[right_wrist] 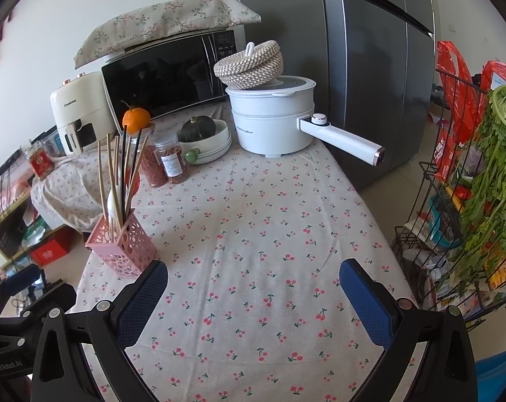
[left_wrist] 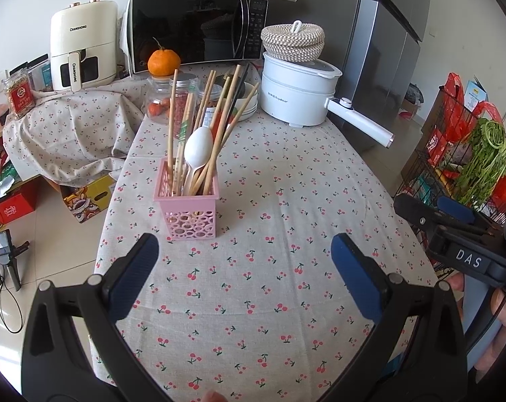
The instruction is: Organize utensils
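Pink holder (left_wrist: 188, 208) keeps chopsticks (left_wrist: 216, 127); only right view shows squash (right_wrist: 198, 128); both hand-held grippers gape.

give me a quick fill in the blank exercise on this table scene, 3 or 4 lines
1. The chopsticks and the white spoon stand in a ____ perforated holder.
2. The woven basket sits on top of the white ____.
3. Both the left gripper and the right gripper are ____ and hold nothing.
4. The orange fruit rests on the lid of a ____.

Missing words: pink; pot; open; jar
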### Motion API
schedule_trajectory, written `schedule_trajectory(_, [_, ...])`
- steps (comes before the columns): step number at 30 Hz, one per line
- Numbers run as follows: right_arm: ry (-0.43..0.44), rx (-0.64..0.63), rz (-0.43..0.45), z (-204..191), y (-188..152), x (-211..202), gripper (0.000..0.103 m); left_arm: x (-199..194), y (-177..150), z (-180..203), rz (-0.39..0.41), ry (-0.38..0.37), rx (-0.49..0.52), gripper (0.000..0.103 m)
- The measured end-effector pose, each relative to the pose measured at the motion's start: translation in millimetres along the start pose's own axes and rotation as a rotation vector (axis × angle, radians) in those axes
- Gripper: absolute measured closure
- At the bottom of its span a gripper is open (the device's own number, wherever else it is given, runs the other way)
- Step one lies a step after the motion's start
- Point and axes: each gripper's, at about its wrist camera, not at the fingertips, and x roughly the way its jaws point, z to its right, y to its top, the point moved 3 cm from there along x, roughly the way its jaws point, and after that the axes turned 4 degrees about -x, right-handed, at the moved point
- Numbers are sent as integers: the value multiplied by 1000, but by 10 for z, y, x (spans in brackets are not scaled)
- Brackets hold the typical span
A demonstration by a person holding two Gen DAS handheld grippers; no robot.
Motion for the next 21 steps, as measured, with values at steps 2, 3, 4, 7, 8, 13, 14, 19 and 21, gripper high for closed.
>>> schedule_trajectory(2, [1, 0, 0, 1, 1, 0, 0, -2, 2, -8, 0, 1, 1, 1])
schedule_trajectory(3, [2, 0, -1, 1, 1, 0, 0, -1, 0, -3, 0, 2, 2, 1])
schedule_trajectory(4, [1, 0, 0, 1, 0, 0, 0, -1, 1, -5, 0, 2, 2, 1])
schedule_trajectory(7, [2, 0, 0, 2, 2, 2, 0, -4, 4, -14, 0, 1, 1, 1])
schedule_trajectory(8, [2, 0, -1, 4, 2, 2, 0, -5, 3, -13, 1, 1, 0, 1])
schedule_trajectory(13, [2, 0, -4, 7, -2, 9, 0, -8, 9, -20, 3, -1, -1, 1])
schedule_trajectory(14, [2, 1, -5, 10, -17, 11, 0, -11, 15, -23, 4, 0, 1, 1])
schedule_trajectory(19, [1, 2, -6, 12, -19, 15, 0, -34, 32, -20, 14, -3, 0, 1])
schedule_trajectory(21, [3, 3, -7, 11, -18, 14, 0, -41, 36, -17, 16, -16, -5, 1])
